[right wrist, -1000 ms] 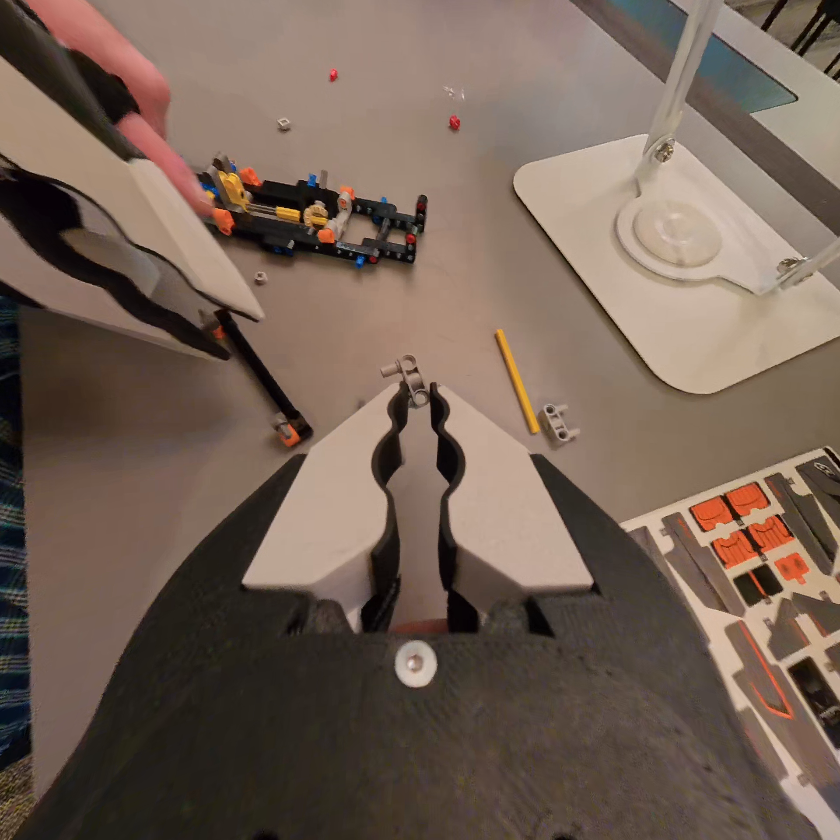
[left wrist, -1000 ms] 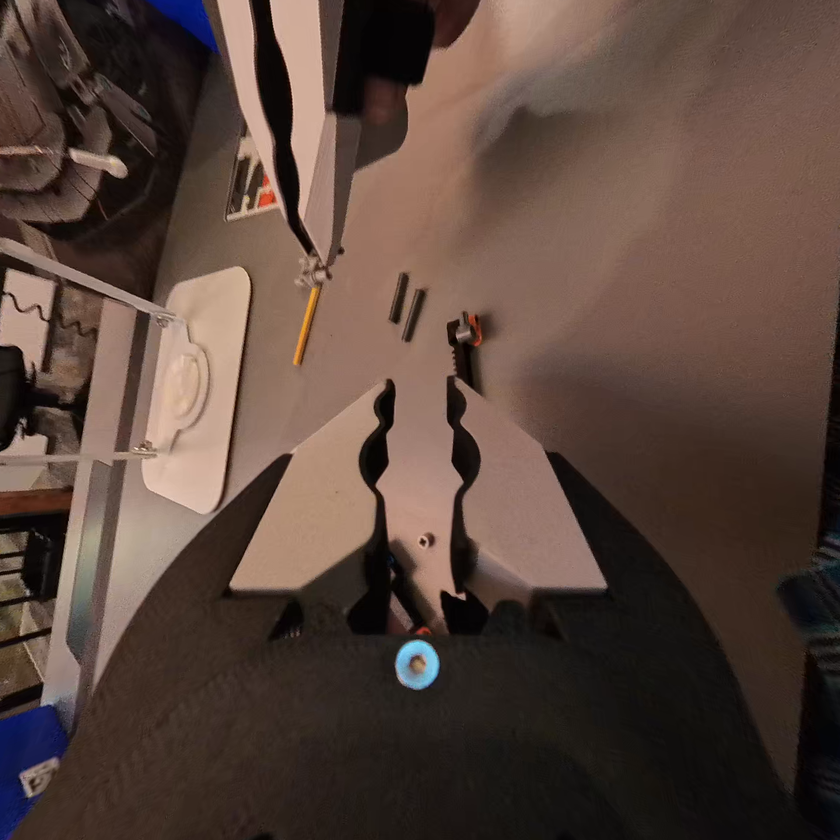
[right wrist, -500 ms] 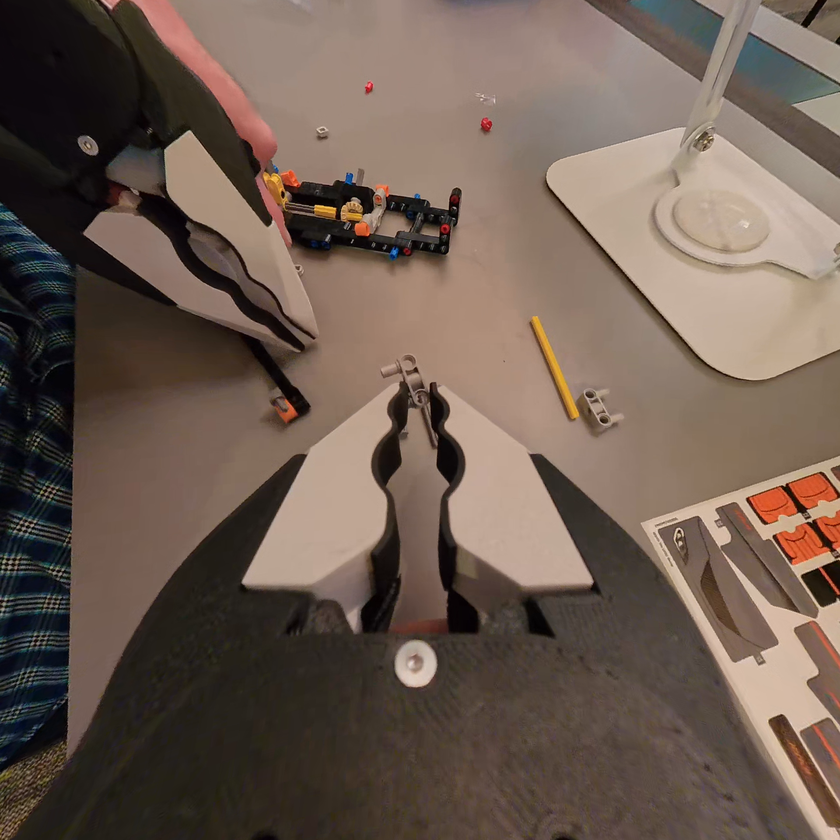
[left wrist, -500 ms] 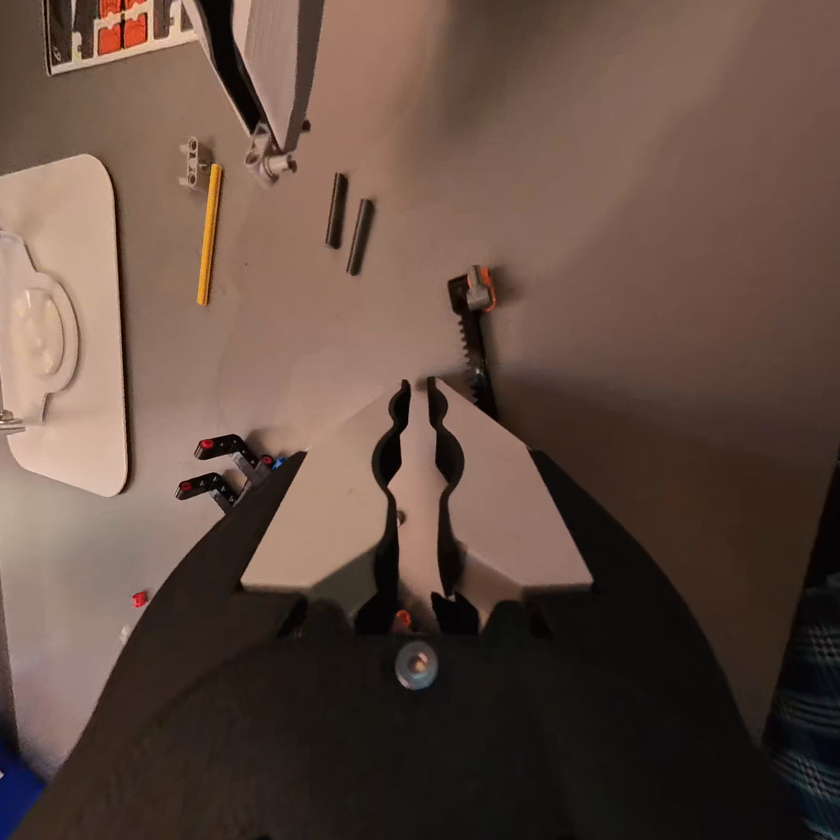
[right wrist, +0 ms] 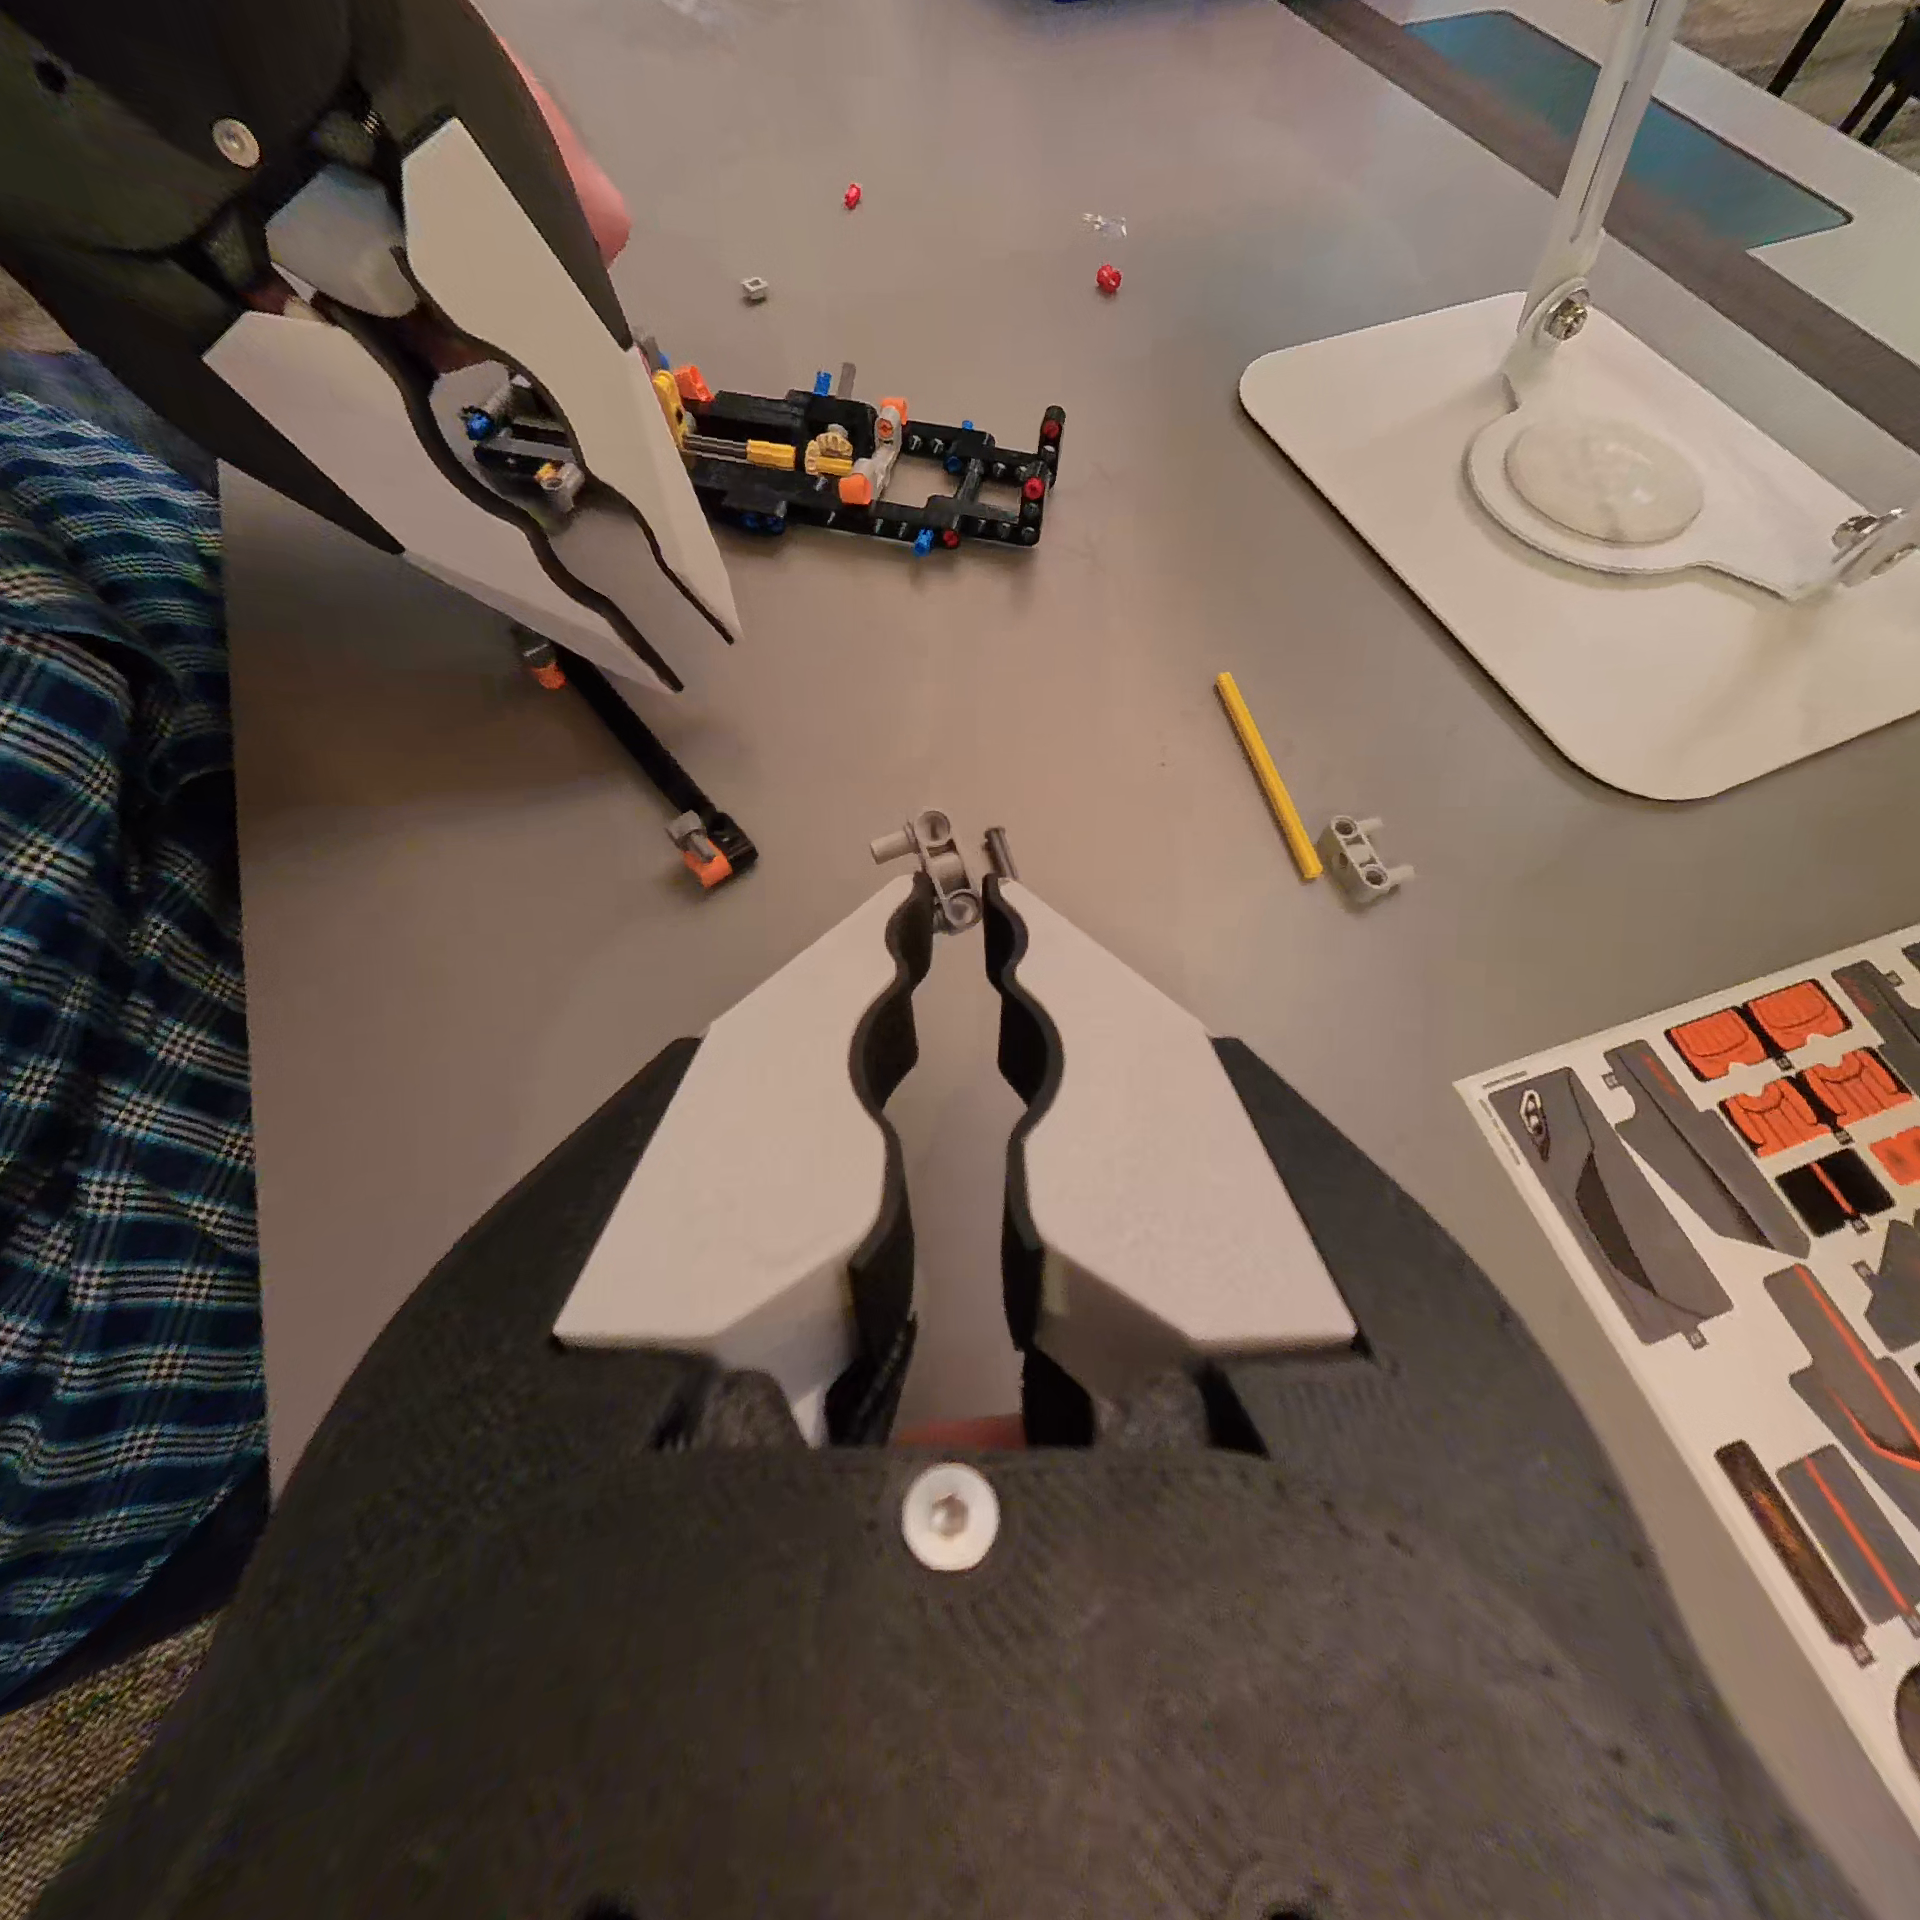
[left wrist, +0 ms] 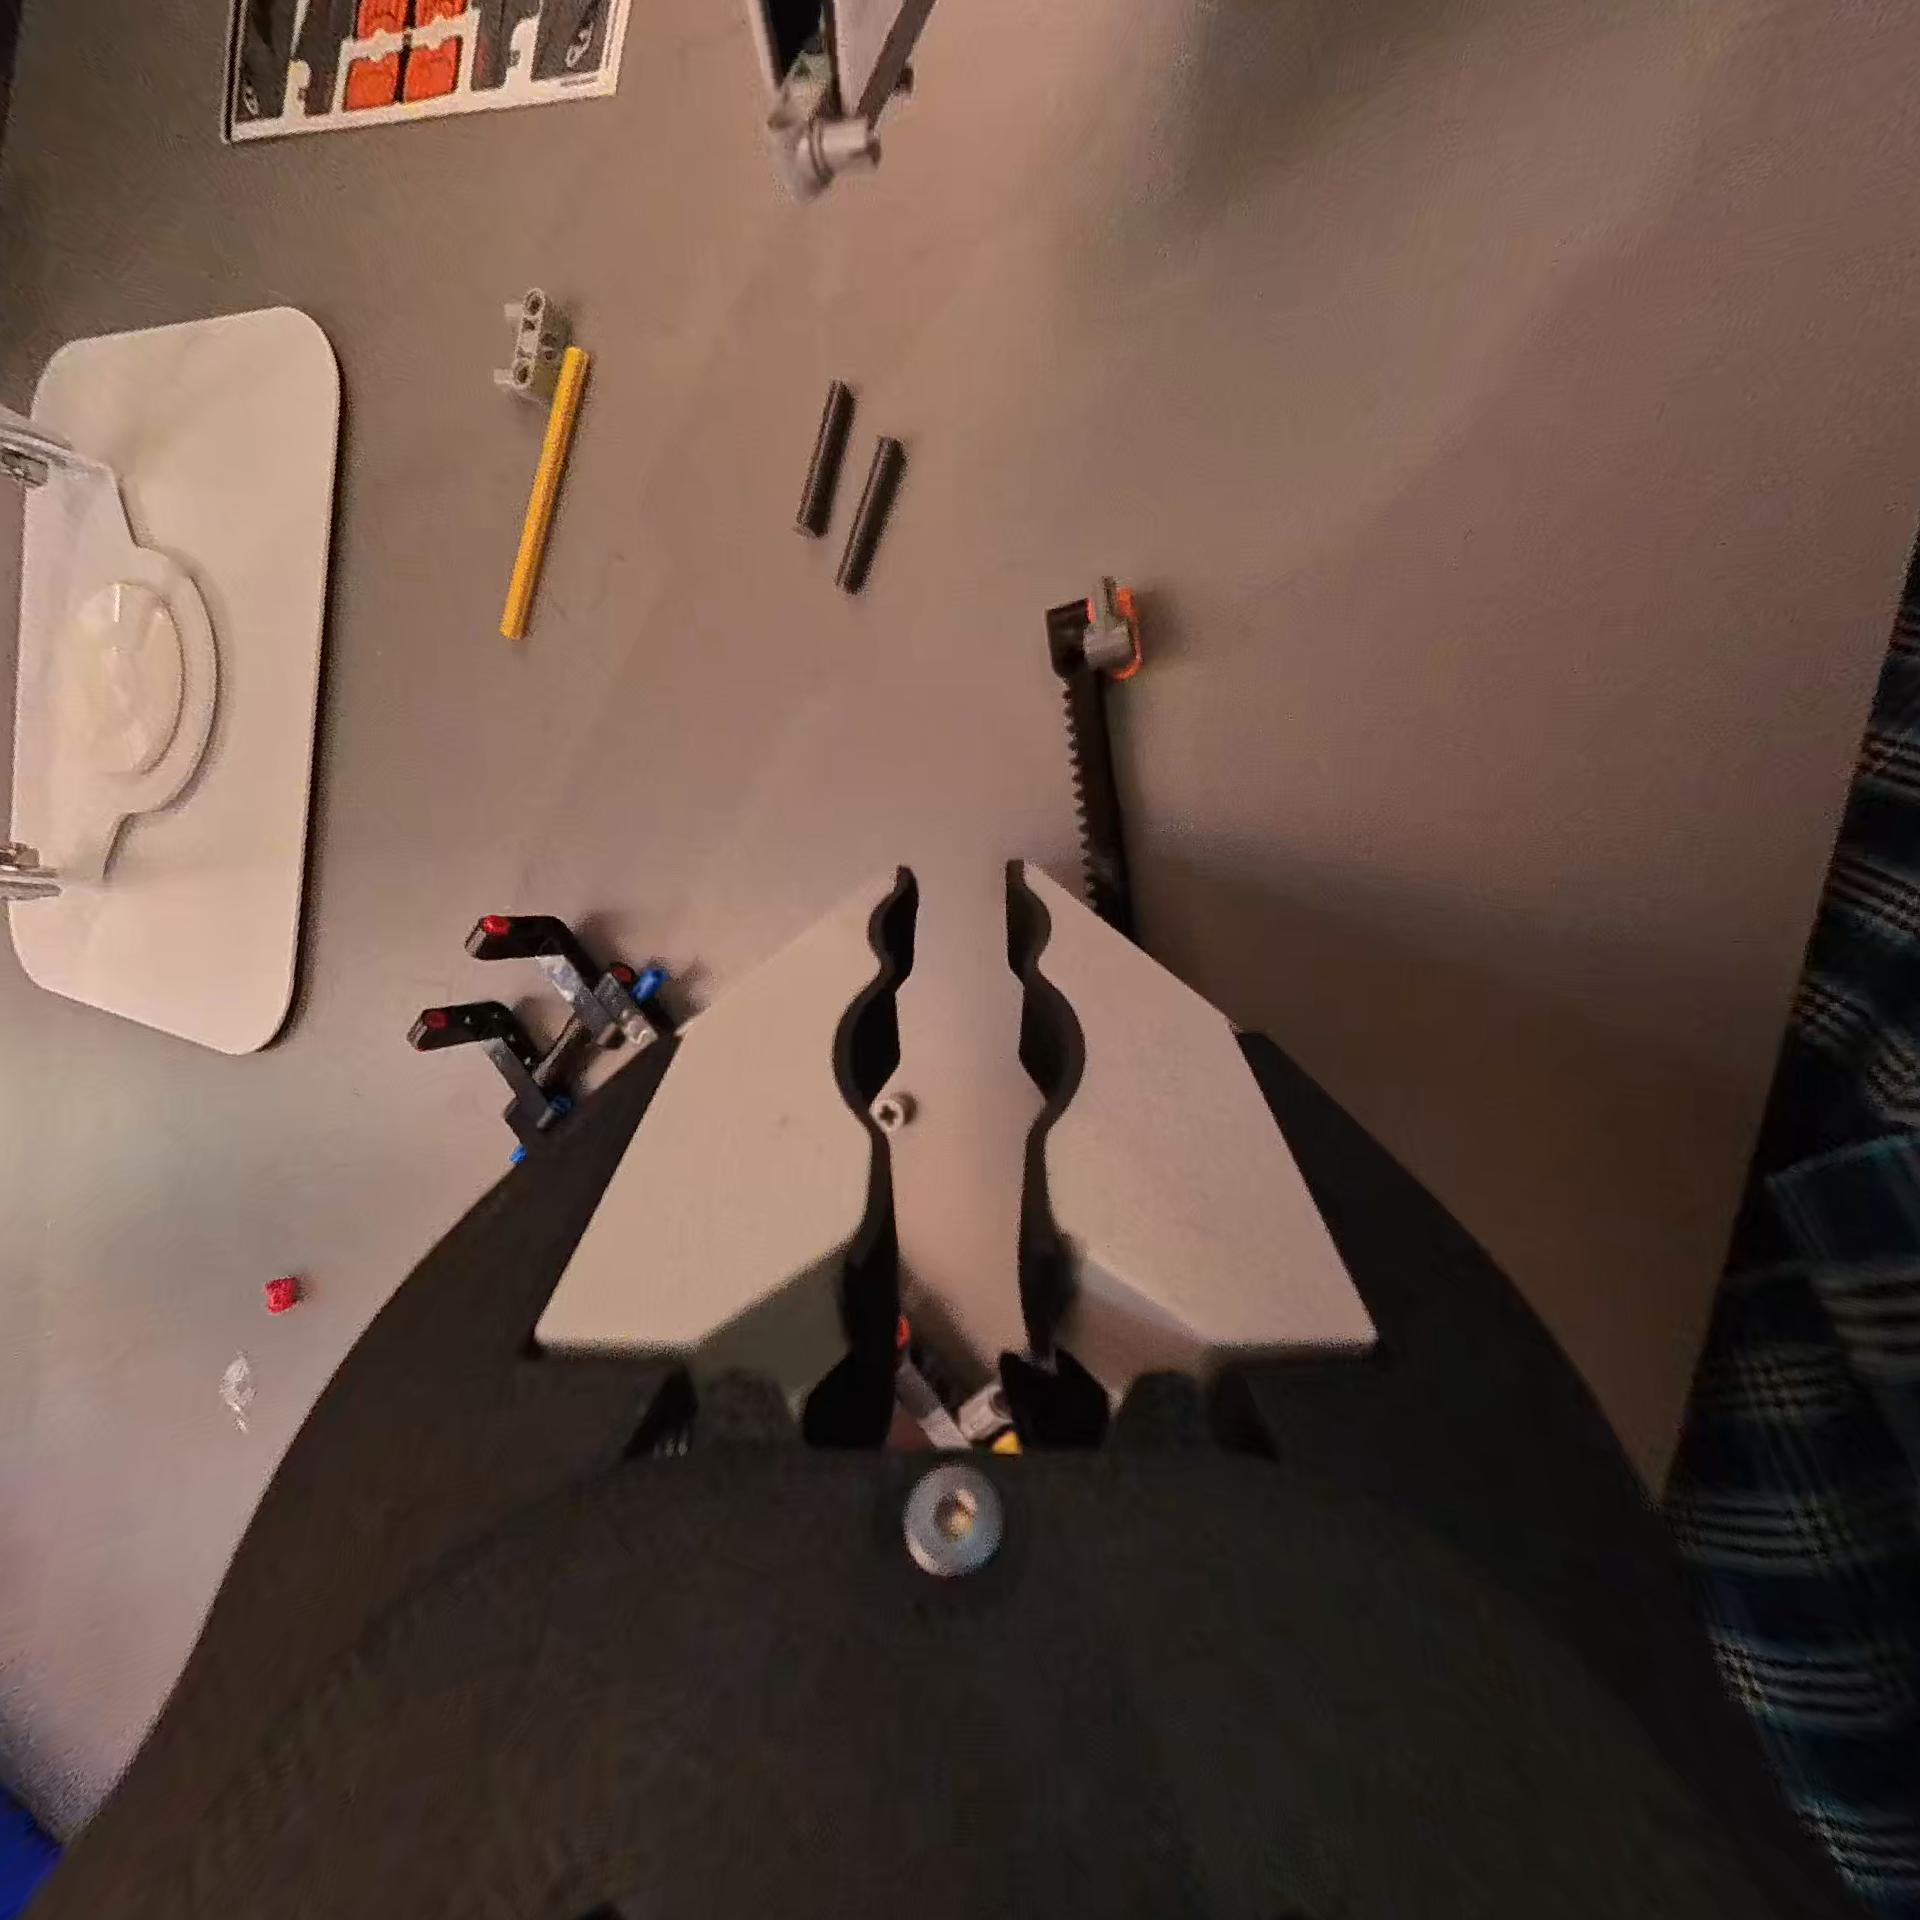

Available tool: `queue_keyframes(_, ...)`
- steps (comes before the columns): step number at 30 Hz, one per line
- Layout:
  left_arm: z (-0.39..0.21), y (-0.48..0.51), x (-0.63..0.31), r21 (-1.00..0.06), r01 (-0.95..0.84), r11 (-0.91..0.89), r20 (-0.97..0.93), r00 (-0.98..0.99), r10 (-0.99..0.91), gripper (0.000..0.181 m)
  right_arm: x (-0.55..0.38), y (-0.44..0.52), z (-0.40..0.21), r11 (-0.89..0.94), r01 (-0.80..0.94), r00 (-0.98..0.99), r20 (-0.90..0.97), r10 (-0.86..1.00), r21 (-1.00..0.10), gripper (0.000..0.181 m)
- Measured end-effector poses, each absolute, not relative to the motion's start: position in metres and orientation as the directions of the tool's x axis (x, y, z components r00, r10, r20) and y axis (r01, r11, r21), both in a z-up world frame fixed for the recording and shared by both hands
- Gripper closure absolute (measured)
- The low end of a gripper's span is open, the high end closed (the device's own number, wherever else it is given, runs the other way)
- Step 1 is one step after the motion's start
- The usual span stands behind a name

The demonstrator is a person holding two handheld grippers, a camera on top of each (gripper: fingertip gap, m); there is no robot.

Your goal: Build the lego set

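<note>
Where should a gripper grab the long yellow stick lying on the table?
Probably at the middle of the yellow stick, coming straight down from above with one finger on each long side. It lies flat on the table, and it is thin and straight, so a mid-length pinch should keep it level. Its near end touches or nearly touches the small grey piece, so stay away from that end.

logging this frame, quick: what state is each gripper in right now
left gripper: open, nothing between its fingertips, above the table.
right gripper: shut on a small grey connector piece at its fingertips.
</note>
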State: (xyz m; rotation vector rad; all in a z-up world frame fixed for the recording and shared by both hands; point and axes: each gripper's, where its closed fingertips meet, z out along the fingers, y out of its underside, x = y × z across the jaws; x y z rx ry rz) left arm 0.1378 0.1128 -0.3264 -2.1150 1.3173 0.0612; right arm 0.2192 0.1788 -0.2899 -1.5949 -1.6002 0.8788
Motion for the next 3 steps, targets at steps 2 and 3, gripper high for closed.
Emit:
queue_keyframes(2, -0.3297, 0.1087, 0.1388, -0.485, -0.822, -0.297, -0.348, 0.494, -0.797, 0.165, 0.2222, 0.1747, -0.2899, 0.008, 0.518, 0.002, 0.011, 1.000, -0.855, 0.175)
queue_keyframes(3, -0.3315, 0.1076, 0.1399, -0.485, -0.822, -0.297, -0.345, 0.492, -0.799, 0.165, 0.2234, 0.1727, -0.2909, 0.008, 0.519, -0.001, 0.009, 1.000, -0.855, 0.175)
